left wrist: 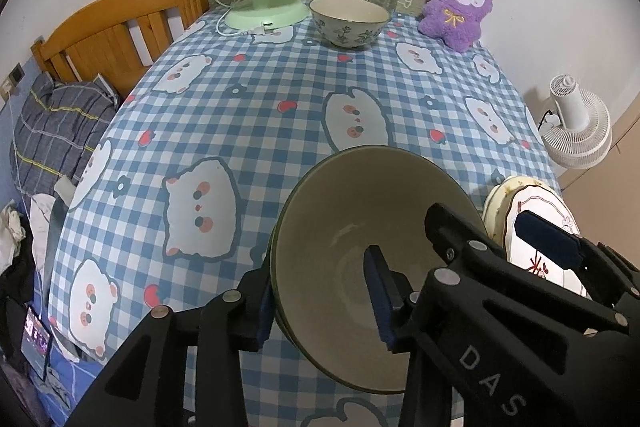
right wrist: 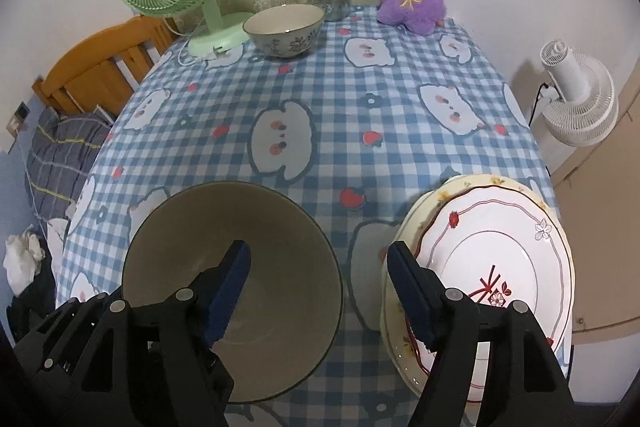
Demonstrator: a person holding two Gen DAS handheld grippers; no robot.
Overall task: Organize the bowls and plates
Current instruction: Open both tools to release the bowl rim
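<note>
Checked tablecloth [right wrist: 320, 115]; right gripper [right wrist: 316, 287] hides plate [right wrist: 500, 267] edge.

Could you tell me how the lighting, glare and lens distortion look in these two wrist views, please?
Left wrist view: strong fisheye bulge bends the blue checked tablecloth, corners are black, and the white patterned plate glares; the dark-rimmed beige bowl interior is dim. Right wrist view: same curvature, the plate is bright, and the bowl looks shaded; far things stay sharp.
</note>
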